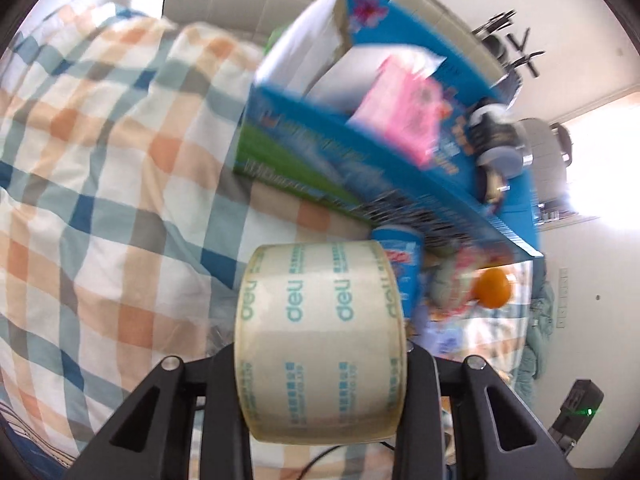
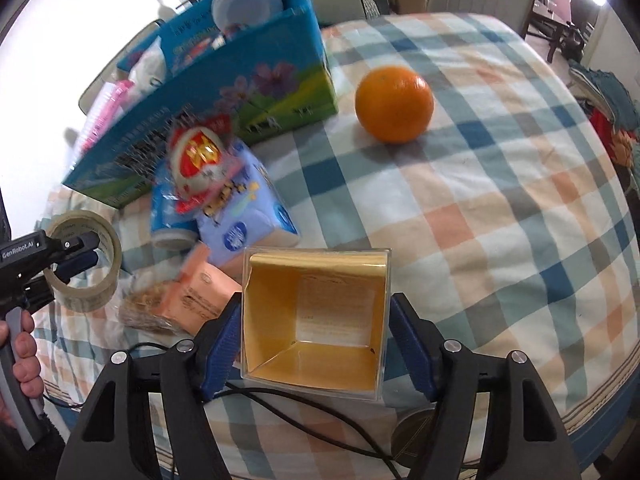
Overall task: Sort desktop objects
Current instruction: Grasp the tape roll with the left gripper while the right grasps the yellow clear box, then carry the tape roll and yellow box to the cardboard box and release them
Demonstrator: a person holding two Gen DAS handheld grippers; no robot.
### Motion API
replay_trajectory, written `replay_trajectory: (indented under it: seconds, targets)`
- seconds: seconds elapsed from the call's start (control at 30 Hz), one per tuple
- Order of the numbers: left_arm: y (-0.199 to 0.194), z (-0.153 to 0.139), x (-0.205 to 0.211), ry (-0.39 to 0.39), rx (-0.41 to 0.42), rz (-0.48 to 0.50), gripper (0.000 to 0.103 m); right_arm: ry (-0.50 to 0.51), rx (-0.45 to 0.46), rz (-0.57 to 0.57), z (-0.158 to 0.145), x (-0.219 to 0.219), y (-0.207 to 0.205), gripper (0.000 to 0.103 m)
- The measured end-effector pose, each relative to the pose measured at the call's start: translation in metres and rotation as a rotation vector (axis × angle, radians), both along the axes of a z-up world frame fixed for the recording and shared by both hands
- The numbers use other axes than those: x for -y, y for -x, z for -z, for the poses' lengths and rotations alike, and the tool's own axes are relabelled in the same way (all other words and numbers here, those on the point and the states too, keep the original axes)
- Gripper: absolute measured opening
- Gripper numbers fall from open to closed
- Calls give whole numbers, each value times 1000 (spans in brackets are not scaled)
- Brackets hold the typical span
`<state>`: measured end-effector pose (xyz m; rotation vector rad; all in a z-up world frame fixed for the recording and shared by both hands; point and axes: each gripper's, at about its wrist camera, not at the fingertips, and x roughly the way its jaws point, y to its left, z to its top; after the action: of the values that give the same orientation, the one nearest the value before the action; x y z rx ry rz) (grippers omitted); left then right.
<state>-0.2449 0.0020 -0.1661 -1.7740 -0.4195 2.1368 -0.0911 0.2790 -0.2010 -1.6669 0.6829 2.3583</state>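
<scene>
Tape roll (image 1: 320, 344) clamped in left hand-held gripper (image 1: 320, 364) — lifted off checked cloth (image 1: 100, 200).

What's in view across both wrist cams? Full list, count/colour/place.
tape roll: 1, clear-beige, clamped in left gripper, lifted off the cloth
blue carton box: 1, blue-green, far left of table, holds a pink pack and a jar
orange: 1, orange, on cloth right of box
clear box with yellow liner: 1, between right gripper's pads
snack packets and tissue pack: small pile, blue, red, peach, in front of box
checked tablecloth: 1, blue-orange-white
black cable: 1, near edge
left gripper: black, shut on tape
right gripper: black, blue pads
hand: on left gripper's handle
</scene>
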Motion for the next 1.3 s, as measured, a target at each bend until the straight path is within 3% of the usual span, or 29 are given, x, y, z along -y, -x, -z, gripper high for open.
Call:
replay_trajectory:
  seconds: [0.23, 0.37, 0.5, 0.8, 1.07, 1.3]
  targets:
    - [32, -75, 0, -115, -115, 3, 31, -6, -178, -22, -74, -1, 27, 72]
    - [66, -93, -9, -114, -178, 0, 31, -29, -263, -61, -108, -1, 67, 72]
    - [100, -94, -23, -87, -225, 3, 31, -43, -331, -108, -123, 11, 117, 72]
    - [126, -30, -46, -22, -152, 40, 31, -72, -295, -198, -79, 53, 206, 72]
    - [138, 6, -48, 18, -136, 40, 31, -84, -239, -212, -41, 63, 221, 72]
    - [139, 13, -40, 10, -128, 30, 32, -113, -234, -232, -22, 65, 217, 72]
